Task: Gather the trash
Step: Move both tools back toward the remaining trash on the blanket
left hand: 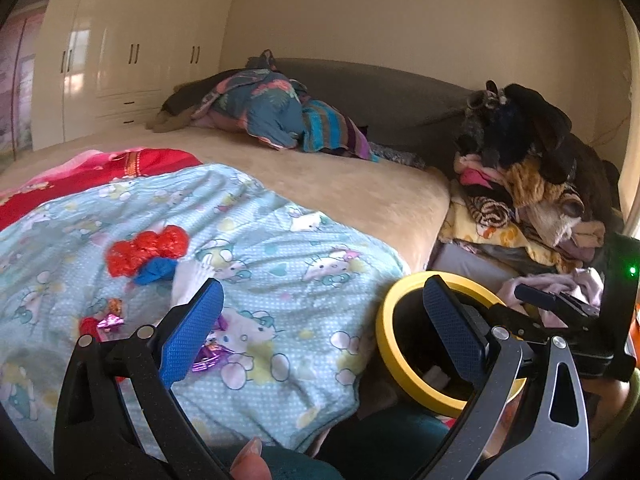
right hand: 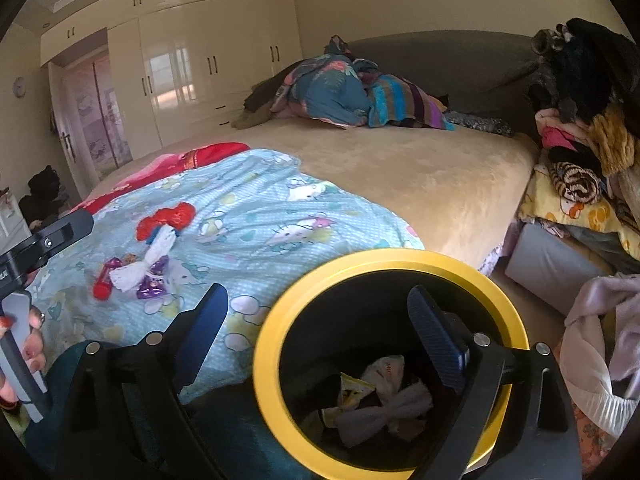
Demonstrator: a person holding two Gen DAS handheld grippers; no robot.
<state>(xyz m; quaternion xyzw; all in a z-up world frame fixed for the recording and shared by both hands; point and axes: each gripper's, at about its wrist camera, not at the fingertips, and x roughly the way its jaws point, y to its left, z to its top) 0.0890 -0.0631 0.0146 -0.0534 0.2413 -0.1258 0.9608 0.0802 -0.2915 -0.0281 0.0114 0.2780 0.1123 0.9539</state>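
Trash lies on the light blue cartoon blanket (left hand: 280, 240): a crumpled red wrapper (left hand: 148, 250), a blue scrap (left hand: 156, 270), white tissue (left hand: 192, 280) and purple foil (left hand: 206, 354). My left gripper (left hand: 320, 328) stands open just short of this litter, nothing between its fingers. A black bin with a yellow rim (right hand: 272, 360) stands beside the bed. My right gripper (right hand: 320, 338) hangs open over the bin's mouth, empty. Inside the bin lie a twisted white tissue (right hand: 384, 408) and a yellowish wrapper (right hand: 352, 390). In the right wrist view the red wrapper (right hand: 168, 218), tissue (right hand: 128, 276) and purple foil (right hand: 152, 286) show too.
A beige bed (left hand: 340, 176) carries a red cloth (left hand: 132, 164) and a heap of bedding (left hand: 276, 112) by the grey headboard. Piled clothes (left hand: 532, 168) stand right of the bin. White wardrobes (right hand: 192, 64) line the far wall. A hand (right hand: 32, 344) holds the left gripper's handle.
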